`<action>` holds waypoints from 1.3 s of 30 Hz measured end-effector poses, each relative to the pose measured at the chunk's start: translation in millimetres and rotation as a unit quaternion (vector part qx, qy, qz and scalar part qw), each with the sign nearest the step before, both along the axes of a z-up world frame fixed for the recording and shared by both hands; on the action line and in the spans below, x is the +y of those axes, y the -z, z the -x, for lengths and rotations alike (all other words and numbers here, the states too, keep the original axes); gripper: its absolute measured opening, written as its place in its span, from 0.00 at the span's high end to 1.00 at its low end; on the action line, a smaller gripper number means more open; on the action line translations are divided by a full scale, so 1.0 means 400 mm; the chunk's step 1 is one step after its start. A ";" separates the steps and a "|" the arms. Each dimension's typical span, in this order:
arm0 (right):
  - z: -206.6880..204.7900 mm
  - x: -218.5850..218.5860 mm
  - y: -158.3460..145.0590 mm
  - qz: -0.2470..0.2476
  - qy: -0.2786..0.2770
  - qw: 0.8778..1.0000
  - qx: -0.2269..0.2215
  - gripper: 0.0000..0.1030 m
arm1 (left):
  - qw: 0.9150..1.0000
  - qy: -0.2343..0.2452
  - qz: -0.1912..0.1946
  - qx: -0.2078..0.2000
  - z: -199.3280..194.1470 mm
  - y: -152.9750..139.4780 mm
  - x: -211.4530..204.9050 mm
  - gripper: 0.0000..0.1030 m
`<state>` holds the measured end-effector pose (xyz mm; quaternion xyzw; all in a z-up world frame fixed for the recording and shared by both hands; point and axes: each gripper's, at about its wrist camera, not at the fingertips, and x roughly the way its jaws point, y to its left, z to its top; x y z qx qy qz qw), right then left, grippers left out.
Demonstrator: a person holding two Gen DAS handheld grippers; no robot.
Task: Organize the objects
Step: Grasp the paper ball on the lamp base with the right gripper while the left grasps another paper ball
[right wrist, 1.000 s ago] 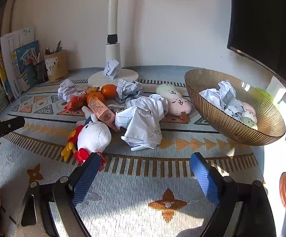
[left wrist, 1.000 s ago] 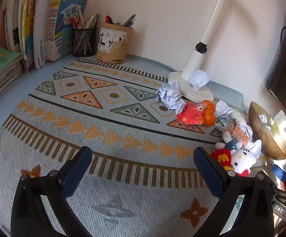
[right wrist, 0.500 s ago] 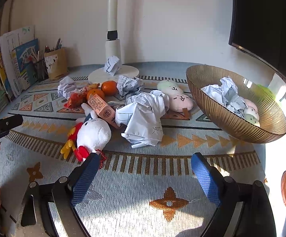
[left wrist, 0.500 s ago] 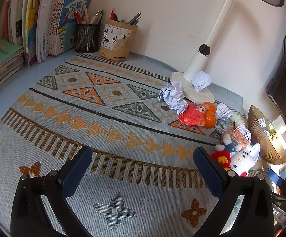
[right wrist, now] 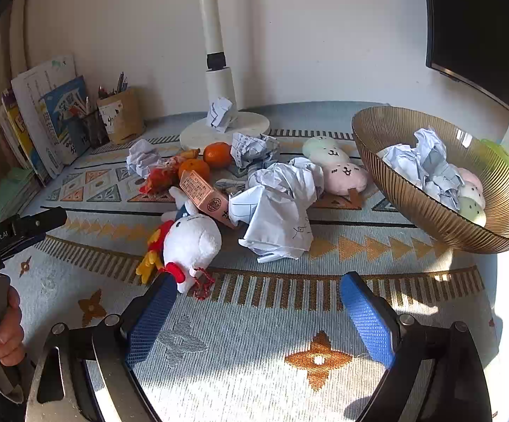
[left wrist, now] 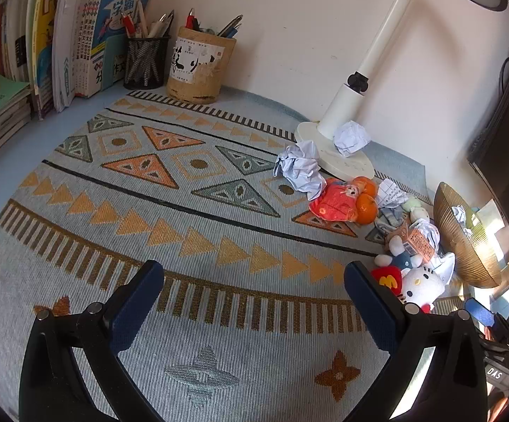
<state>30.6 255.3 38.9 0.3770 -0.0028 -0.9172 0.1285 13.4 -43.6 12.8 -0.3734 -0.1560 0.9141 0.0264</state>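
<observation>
Hovering wide open, right gripper (right wrist: 256, 302) faces crumpled paper (right wrist: 279, 218).

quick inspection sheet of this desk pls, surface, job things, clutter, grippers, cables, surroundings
surface: round woven mat with orange and grey triangle pattern on a blue desk.
job's things: ribbed amber glass bowl already holds crumpled paper and small round plush toys; on the mat lie a large crumpled white paper, a white plush cat toy, two oranges, a pink carton and a pink plush bun.
clutter: crumpled paper ball on the white lamp base.
grippers: left gripper and right gripper both have jaws open, nothing between them.
cables: a dark cable beside the monitor.
surroundings: books, two pen holders, dark monitor, white wall.
</observation>
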 end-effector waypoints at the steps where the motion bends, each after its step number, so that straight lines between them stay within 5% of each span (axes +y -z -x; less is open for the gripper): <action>1: 0.012 -0.002 -0.034 0.012 -0.005 1.000 0.006 0.09 | 1.000 0.008 0.011 0.009 0.007 -0.024 0.002 0.01; 8: 0.244 -0.068 -0.166 0.057 -0.015 0.998 -0.011 0.09 | 0.996 0.053 0.075 0.022 0.161 -0.131 0.036 0.01; 11: 0.385 -0.089 -0.130 0.084 -0.008 0.995 -0.062 0.09 | 0.996 0.064 0.058 -0.004 0.258 -0.106 0.050 0.01; 17: 0.624 -0.115 -0.017 0.186 -0.007 0.968 -0.166 0.09 | 0.993 0.094 0.062 -0.041 0.391 -0.016 0.101 0.02; 22: 0.720 -0.176 0.017 0.177 -0.007 0.971 -0.160 0.09 | 0.993 0.104 0.032 -0.039 0.433 0.020 0.101 0.09; 26: 0.748 -0.209 0.043 0.153 0.002 0.977 -0.146 0.12 | 0.991 0.114 0.014 -0.070 0.462 0.057 0.092 0.33; 28: 0.753 -0.229 0.051 0.135 -0.010 0.980 -0.148 0.37 | 0.991 0.123 0.022 -0.053 0.450 0.049 0.099 0.42; 29: 0.753 -0.239 0.053 0.124 -0.017 0.981 -0.148 0.59 | 0.990 0.129 0.020 -0.049 0.447 0.048 0.103 0.54; 33: 0.695 -0.242 -0.006 0.098 -0.024 0.989 -0.107 0.60 | 0.990 0.134 0.039 -0.032 0.423 0.028 0.116 0.60; 39: 0.500 -0.164 -0.190 0.106 -0.037 0.993 -0.032 0.60 | 0.990 0.135 0.029 0.008 0.304 -0.077 0.096 0.60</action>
